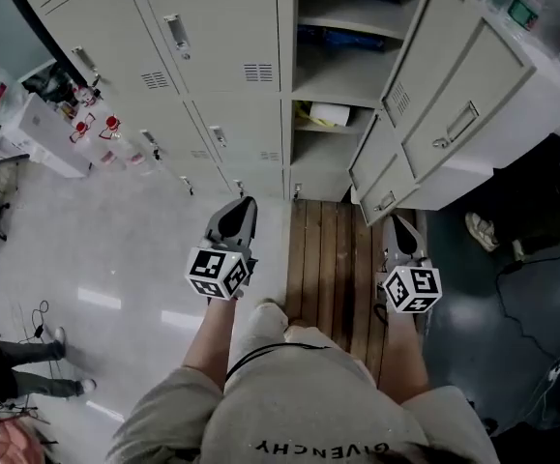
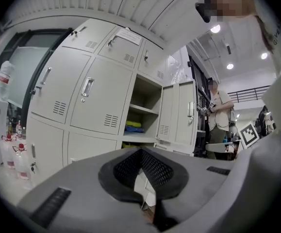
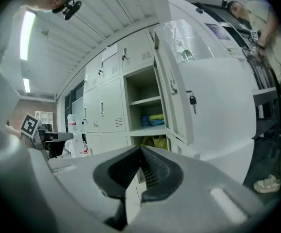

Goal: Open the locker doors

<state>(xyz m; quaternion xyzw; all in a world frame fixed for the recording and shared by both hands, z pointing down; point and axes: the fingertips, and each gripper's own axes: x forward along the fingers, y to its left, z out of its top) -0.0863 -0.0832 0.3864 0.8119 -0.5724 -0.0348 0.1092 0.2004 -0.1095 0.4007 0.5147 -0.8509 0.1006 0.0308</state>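
A bank of pale grey lockers fills the top of the head view. The left-hand doors (image 1: 176, 35) are closed, each with a recessed handle. The right-hand column (image 1: 333, 75) stands open, with its doors (image 1: 463, 114) swung out to the right. Blue and yellow things lie on its shelves (image 1: 330, 116). My left gripper (image 1: 245, 207) is held in front of the closed lower doors, apart from them, shut and empty. My right gripper (image 1: 401, 222) hangs near the lowest open door, shut with nothing in it. The left gripper view shows closed doors (image 2: 94, 98) ahead; the right gripper view faces the open column (image 3: 147, 110) and a door with a key (image 3: 192, 101).
Wooden boards (image 1: 328, 259) lie on the floor before the open column. Bottles with red caps (image 1: 96, 129) stand by the lockers at the left. A person (image 2: 218, 115) stands beyond the open doors. Another person's legs (image 1: 28, 361) are at the lower left, a shoe (image 1: 481, 230) at the right.
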